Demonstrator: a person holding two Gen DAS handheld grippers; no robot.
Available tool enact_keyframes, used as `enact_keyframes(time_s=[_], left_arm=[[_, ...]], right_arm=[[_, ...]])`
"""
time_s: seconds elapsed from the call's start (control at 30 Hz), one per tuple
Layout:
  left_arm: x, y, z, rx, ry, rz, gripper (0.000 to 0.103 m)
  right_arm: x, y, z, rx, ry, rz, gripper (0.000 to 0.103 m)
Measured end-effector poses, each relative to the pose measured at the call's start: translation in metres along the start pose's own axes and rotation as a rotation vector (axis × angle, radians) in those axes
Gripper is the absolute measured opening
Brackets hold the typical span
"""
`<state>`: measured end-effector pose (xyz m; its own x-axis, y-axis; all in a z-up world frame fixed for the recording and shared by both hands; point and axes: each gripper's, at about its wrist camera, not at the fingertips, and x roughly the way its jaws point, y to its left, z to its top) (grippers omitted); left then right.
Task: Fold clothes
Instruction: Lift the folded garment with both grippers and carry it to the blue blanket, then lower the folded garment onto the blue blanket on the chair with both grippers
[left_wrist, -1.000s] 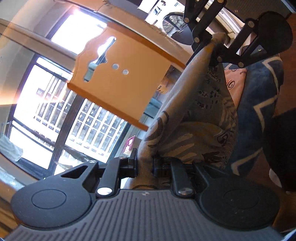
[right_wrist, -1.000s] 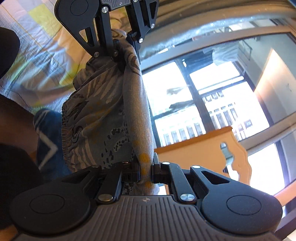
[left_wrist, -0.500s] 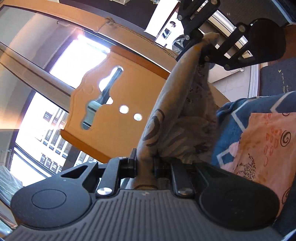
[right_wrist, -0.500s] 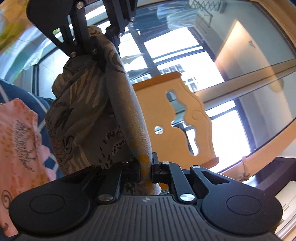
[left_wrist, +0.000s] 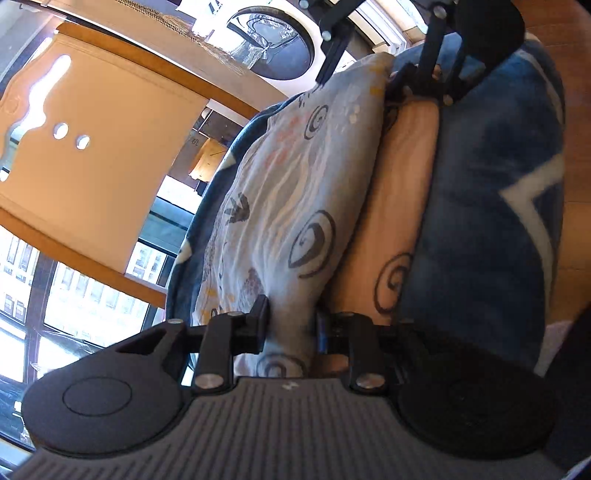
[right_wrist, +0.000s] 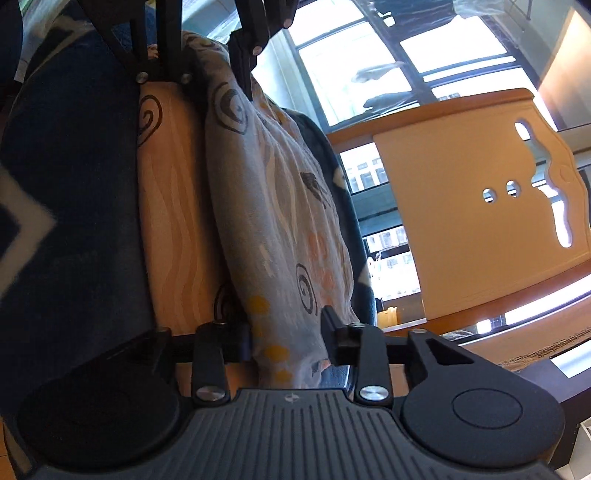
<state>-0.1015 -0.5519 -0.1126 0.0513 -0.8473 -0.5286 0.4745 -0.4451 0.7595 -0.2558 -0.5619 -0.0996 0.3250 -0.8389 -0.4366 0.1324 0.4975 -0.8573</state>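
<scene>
Garment (left_wrist: 295, 206) now down on blanket (left_wrist: 491, 221), between both opening tongs (left_wrist: 290, 328); window (right_wrist: 406, 44) only rightward.

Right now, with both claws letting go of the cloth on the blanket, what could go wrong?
1. The cloth is still between the pads of the left claw and right claw as their jaws open; pulling back early could drag it and undo the fold.
2. It lies bunched, partly over the pink garment, so the two may tangle.
3. It sits close to the blanket edge and might slide off.
</scene>
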Motion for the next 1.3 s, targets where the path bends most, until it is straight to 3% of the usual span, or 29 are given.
enact_keyframes(time_s=[0.2,0.3,0.4,0.43,0.6,0.7,0.87,0.9,0.97,1.1,1.13,1.17,1.3], left_arm=[[-0.013,-0.010,-0.010,0.014,-0.003,0.055,0.027],[-0.009,-0.008,-0.004,0.018,0.009,0.052,0.026],[-0.003,-0.005,-0.002,0.014,0.028,0.036,0.007],[-0.006,-0.004,-0.001,0.010,0.023,0.044,0.007],[-0.019,-0.005,-0.004,-0.011,0.001,0.050,0.006],[-0.015,-0.016,-0.011,-0.002,0.021,0.022,0.005],[-0.023,-0.019,-0.017,-0.034,0.017,0.043,0.009],[-0.024,-0.019,-0.018,-0.041,0.014,0.049,0.013],[-0.025,-0.019,-0.018,-0.044,0.010,0.061,0.017],[-0.025,-0.021,-0.017,-0.039,0.004,0.075,0.017],[-0.024,-0.021,-0.016,-0.034,0.006,0.074,0.009],[-0.023,-0.022,-0.016,-0.029,0.009,0.073,0.004],[-0.036,-0.019,-0.013,-0.028,-0.009,0.097,0.001]], right_arm=[[-0.031,0.012,-0.017,-0.026,0.001,-0.028,0.036],[-0.026,0.013,-0.013,-0.029,0.005,-0.038,0.032],[-0.015,0.014,-0.010,-0.043,0.011,-0.026,0.019],[-0.011,0.014,-0.009,-0.050,0.012,-0.023,0.011],[-0.025,0.001,-0.006,-0.004,0.017,-0.076,0.006],[-0.034,0.008,-0.009,0.008,0.028,-0.060,0.005],[-0.023,0.033,-0.018,-0.023,0.058,-0.027,0.005],[-0.024,0.032,-0.018,-0.018,0.056,-0.036,0.006],[-0.027,0.033,-0.017,-0.017,0.053,-0.055,0.025],[-0.020,0.032,-0.016,-0.045,0.048,-0.059,0.025],[-0.018,0.032,-0.015,-0.048,0.048,-0.056,0.020],[-0.015,0.030,-0.014,-0.044,0.051,-0.046,0.007],[-0.018,0.018,-0.010,0.019,0.045,-0.037,0.001]])
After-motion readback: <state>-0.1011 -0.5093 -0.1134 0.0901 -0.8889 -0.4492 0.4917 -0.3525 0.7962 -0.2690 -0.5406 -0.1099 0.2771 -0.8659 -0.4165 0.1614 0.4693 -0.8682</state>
